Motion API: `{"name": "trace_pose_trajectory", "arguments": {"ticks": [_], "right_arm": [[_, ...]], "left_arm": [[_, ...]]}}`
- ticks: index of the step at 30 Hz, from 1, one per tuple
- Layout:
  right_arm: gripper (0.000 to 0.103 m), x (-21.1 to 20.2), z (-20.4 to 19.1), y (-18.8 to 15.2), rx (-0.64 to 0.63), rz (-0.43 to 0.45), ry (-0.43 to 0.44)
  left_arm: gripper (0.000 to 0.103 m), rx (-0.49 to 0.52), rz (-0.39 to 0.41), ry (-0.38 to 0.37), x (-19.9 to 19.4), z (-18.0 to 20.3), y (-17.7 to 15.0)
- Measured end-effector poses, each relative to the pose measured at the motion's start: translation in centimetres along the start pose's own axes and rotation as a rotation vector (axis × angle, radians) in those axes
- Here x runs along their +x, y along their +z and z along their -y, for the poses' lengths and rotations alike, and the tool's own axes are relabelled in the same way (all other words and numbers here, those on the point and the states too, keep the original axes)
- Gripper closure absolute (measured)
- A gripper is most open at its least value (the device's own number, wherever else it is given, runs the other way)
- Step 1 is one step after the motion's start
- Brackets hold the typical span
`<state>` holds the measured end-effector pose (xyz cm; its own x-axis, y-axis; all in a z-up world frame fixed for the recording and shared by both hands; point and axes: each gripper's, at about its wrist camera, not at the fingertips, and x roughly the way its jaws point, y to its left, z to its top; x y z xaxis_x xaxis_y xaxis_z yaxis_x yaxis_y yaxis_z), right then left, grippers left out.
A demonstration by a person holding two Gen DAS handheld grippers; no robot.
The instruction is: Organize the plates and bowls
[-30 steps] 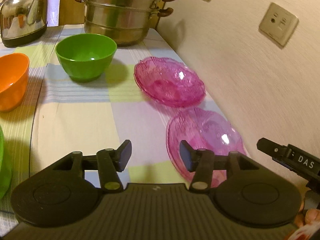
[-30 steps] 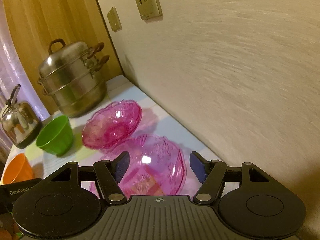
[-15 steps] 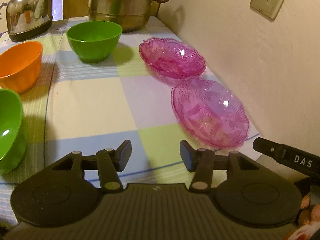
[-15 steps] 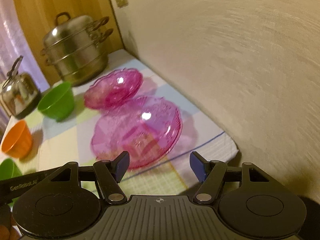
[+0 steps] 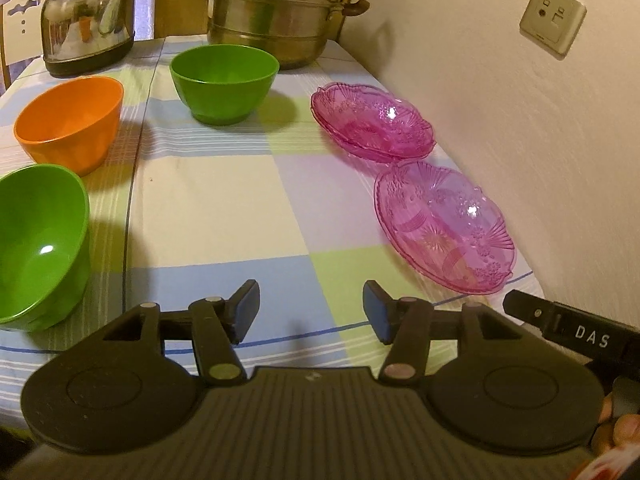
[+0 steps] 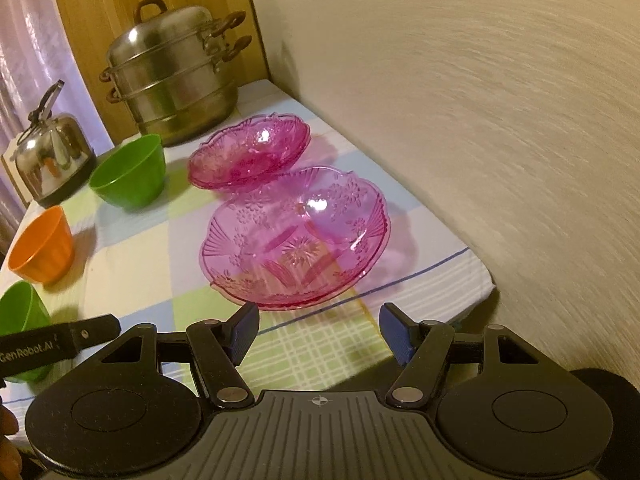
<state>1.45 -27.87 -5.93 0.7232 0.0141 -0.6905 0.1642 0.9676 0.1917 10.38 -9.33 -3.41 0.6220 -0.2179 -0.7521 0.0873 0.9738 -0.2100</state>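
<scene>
Two pink glass dishes lie along the table's right side by the wall: a near one (image 5: 444, 228) (image 6: 296, 236) and a darker far one (image 5: 372, 124) (image 6: 248, 156). Further left stand a far green bowl (image 5: 224, 80) (image 6: 128, 176), an orange bowl (image 5: 70, 120) (image 6: 40, 244) and a near green bowl (image 5: 40, 240) (image 6: 20, 312). My left gripper (image 5: 311, 312) hovers over the table's front edge, left of the near dish, its jaws opening with nothing between them. My right gripper (image 6: 318, 332) stands open and empty just short of the near dish.
A steel steamer pot (image 5: 276, 12) and a kettle (image 5: 88, 28) stand at the back of the checked tablecloth (image 5: 208, 208). The wall (image 5: 540, 160) runs close along the right side. The table's front right corner (image 6: 480, 280) is near the right gripper.
Both grippers have drawn back from the pink dishes toward the table's front edge, so more of the table shows. The left jaws stand slightly wider.
</scene>
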Motion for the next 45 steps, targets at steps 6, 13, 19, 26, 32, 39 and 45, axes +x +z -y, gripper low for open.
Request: {"name": "trace_pose_trajectory", "arguments": {"ticks": [6, 13, 19, 26, 32, 39, 45], "right_arm": [[0.036, 0.3, 0.2, 0.0, 0.010, -0.006, -0.004], [0.036, 1.1, 0.6, 0.4, 0.036, -0.010, -0.012], [0.036, 2.4, 2.1, 2.0, 0.112, -0.011, -0.009], [0.037, 4.6, 2.9, 4.6, 0.104, 0.001, -0.014], [0.037, 7.5, 3.9, 5.8, 0.117, -0.027, -0.026], [0.050, 9.5, 5.3, 5.3, 0.175, -0.073, -0.033], [0.057, 9.6, 5.3, 5.3, 0.188, -0.079, -0.035]], "left_arm": [[0.049, 0.003, -0.009, -0.006, 0.4, 0.2, -0.1], [0.047, 0.006, -0.018, -0.016, 1.1, 0.5, 0.1], [0.047, -0.010, -0.020, -0.032, 2.3, 0.6, 0.8], [0.048, -0.037, -0.003, -0.075, 4.6, 1.5, 2.9], [0.051, -0.043, -0.013, -0.101, 7.5, 2.5, 4.5], [0.066, -0.042, -0.056, -0.132, 10.7, 3.5, 4.8], [0.075, -0.016, -0.069, -0.129, 12.0, 4.3, 4.8]]}}
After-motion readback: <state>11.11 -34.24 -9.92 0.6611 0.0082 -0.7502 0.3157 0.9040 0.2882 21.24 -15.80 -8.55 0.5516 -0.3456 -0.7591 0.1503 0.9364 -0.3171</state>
